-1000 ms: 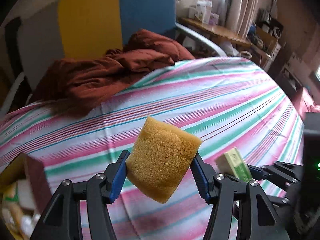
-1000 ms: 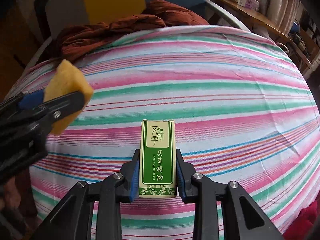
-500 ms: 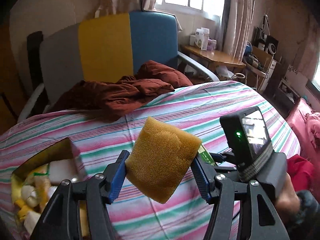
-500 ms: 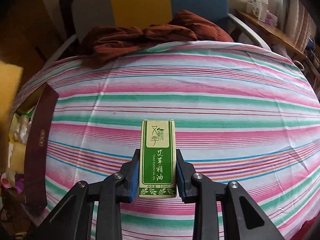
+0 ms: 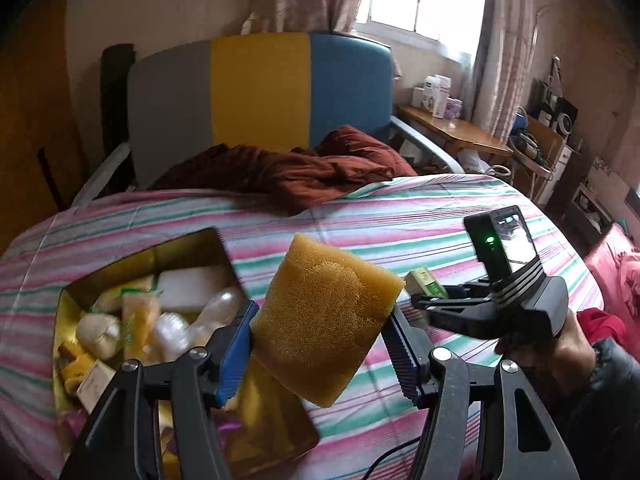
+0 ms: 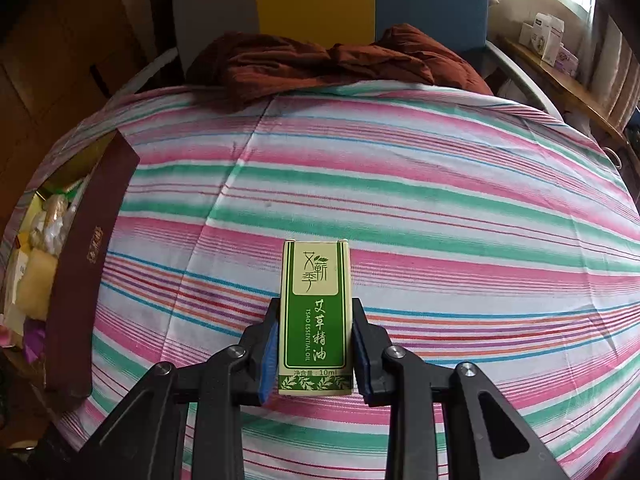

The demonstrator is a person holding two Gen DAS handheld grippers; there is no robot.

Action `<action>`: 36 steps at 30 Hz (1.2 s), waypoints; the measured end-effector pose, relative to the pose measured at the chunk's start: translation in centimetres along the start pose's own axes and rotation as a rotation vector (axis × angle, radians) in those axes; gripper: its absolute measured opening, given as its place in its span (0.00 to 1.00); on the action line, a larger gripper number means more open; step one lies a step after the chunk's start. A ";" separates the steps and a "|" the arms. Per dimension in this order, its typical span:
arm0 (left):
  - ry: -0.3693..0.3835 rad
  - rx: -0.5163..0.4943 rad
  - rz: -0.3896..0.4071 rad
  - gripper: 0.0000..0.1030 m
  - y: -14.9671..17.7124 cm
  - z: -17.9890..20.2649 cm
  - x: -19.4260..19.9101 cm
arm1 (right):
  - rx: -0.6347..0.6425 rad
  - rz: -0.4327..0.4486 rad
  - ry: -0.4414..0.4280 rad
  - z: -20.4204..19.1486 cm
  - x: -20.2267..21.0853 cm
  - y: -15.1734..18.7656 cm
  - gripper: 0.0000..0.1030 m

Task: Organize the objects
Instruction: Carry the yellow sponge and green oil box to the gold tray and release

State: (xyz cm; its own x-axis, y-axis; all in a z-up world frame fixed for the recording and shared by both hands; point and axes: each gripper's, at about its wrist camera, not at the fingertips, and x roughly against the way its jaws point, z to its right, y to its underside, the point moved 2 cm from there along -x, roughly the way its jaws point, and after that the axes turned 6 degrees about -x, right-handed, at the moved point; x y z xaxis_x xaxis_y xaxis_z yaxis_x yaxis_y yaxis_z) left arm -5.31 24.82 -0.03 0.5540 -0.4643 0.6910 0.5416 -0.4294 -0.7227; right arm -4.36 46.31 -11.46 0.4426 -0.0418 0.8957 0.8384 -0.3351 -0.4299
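My left gripper (image 5: 320,344) is shut on a yellow-brown sponge (image 5: 324,320) and holds it in the air just right of an open gold-lined box (image 5: 192,248) filled with several small items. My right gripper (image 6: 316,344) is shut on a green essential oil box (image 6: 315,312), held upright above the striped bed cover (image 6: 440,208). The right gripper (image 5: 420,298) with the green box (image 5: 426,282) also shows in the left wrist view, to the right of the sponge. The open box shows at the left edge of the right wrist view, brown wall (image 6: 84,248) facing me.
A dark red blanket (image 5: 288,168) lies bunched at the far end of the bed, against a grey, yellow and blue headboard (image 5: 260,92). A wooden side table (image 5: 452,132) with small boxes stands at the back right. A red cloth (image 5: 604,320) lies at the right.
The left gripper has pulled back and up with the sponge, so the open box has come into full view below it. The right gripper has also drawn back, still holding the green box.
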 end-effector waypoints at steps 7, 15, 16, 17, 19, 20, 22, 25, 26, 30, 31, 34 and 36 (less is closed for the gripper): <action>-0.012 0.075 -0.022 0.61 3.1 -4.2 0.8 | 0.009 -0.028 0.019 -0.7 -0.8 0.6 0.29; -0.051 0.230 -0.010 0.61 6.2 -12.1 3.3 | 0.030 -0.018 -0.033 -3.1 0.0 0.9 0.29; -0.064 0.251 -0.007 0.61 6.7 -13.3 3.8 | 0.033 -0.014 -0.043 -3.5 0.3 0.9 0.29; -0.080 0.267 -0.005 0.61 7.1 -14.3 4.2 | 0.034 -0.009 -0.055 -4.1 0.6 1.0 0.29; -0.109 0.306 0.003 0.61 8.0 -16.4 5.2 | 0.033 0.006 -0.094 -5.1 1.6 1.2 0.29; -0.122 0.325 0.006 0.61 8.5 -17.4 5.7 | 0.034 0.019 -0.118 -5.8 2.2 1.4 0.29; -0.144 0.355 0.011 0.61 9.2 -18.9 6.2 | 0.042 0.037 -0.167 -7.3 3.4 1.8 0.29; -0.162 0.395 0.010 0.61 10.3 -20.6 6.6 | 0.074 0.060 -0.235 -10.1 5.1 2.5 0.29; -0.160 0.406 0.012 0.61 10.5 -20.9 6.7 | 0.086 0.065 -0.264 -11.4 5.6 2.9 0.29; -0.124 0.415 0.025 0.61 10.5 -20.8 6.7 | 0.114 0.079 -0.335 -15.1 6.9 3.5 0.29; -0.114 0.415 0.026 0.61 10.4 -20.7 6.6 | 0.119 0.083 -0.351 -16.0 7.2 3.5 0.29; -0.092 0.397 0.023 0.61 9.5 -20.2 5.9 | 0.118 0.096 -0.371 -18.3 7.8 2.8 0.29; -0.072 0.367 0.030 0.61 8.8 -19.4 5.5 | 0.111 0.102 -0.391 -19.5 7.9 1.8 0.29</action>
State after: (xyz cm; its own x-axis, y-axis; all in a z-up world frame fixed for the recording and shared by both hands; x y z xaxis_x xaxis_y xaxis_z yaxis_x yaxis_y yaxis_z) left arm -9.75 3.45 -2.81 0.6086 -0.4115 0.6784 0.7081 -0.1040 -0.6984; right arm -5.54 27.05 -2.95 0.5950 0.2978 0.7465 0.8035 -0.2432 -0.5434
